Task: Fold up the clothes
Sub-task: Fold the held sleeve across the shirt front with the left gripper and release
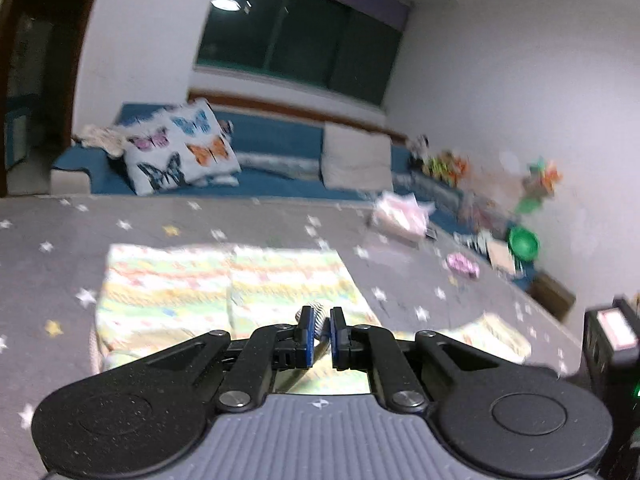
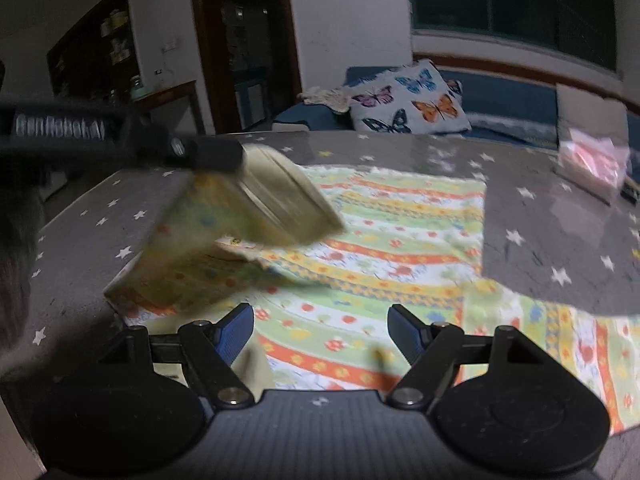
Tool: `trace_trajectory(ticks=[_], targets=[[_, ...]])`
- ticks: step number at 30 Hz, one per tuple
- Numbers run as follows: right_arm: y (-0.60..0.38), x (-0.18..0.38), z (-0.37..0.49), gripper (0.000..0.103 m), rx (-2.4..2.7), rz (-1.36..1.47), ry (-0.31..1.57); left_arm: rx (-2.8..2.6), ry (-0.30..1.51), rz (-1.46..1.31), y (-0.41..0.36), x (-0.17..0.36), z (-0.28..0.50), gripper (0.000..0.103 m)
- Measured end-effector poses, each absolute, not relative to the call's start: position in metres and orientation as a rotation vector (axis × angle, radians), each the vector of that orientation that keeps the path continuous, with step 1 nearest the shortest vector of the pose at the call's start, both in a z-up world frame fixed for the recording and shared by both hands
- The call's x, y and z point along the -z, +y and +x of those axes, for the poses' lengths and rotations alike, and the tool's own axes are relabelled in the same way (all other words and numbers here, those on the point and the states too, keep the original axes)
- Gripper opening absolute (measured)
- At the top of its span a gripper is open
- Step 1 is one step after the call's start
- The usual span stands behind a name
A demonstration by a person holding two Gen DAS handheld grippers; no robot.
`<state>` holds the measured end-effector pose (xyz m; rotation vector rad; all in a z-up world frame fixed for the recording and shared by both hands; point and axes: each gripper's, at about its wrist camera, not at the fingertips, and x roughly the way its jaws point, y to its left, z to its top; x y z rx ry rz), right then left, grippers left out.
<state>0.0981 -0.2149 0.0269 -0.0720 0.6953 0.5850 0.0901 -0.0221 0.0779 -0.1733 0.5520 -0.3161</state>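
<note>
A pale garment (image 1: 224, 280) with yellow, green and orange patterned stripes lies spread on the grey star-print table cover (image 1: 160, 220). My left gripper (image 1: 319, 330) is shut on a ribbed edge of this garment, which shows between the blue pads. In the right wrist view the left gripper (image 2: 216, 156) comes in from the upper left. It holds a blurred flap of the garment (image 2: 256, 208) lifted above the flat part (image 2: 400, 232). My right gripper (image 2: 320, 328) hovers open over the near edge of the garment, with nothing between its fingers.
A blue sofa carries a butterfly pillow (image 2: 412, 100) beyond the table's far edge. A pink plastic bag (image 2: 592, 164) lies at the table's far right corner. A green bowl (image 1: 523, 243) and small toys lie along the right wall. At far left is a dark doorway.
</note>
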Motion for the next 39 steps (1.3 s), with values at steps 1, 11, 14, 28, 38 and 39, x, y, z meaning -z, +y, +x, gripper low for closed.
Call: trace_trajectory(ticks=[1,11,14,28,38,39], targets=[[-0.218,-0.026,0.099,0.076,-0.582,-0.063,0.702,0.322,0.564,-0.165,-0.025,-0.074,0.089,0.01],[-0.229,-0.021,0.106,0.067,-0.581,0.026,0.748,0.203,0.571,-0.091,0.011,-0.055,0.076,0.084],[-0.224,-0.02,0.111,0.066,-0.581,0.035,0.76,0.142,0.562,-0.081,0.032,-0.05,0.067,0.098],[-0.237,-0.036,0.116,0.066,-0.574,0.153,0.766,-0.037,0.633,-0.078,0.093,-0.009,0.045,0.103],[-0.221,-0.016,0.127,0.049,-0.509,0.061,0.81,-0.036,0.657,-0.09,0.094,0.003,0.041,0.103],[-0.218,-0.014,0.128,0.049,-0.508,0.048,0.813,-0.035,0.658,-0.091,0.094,0.004,0.04,0.103]])
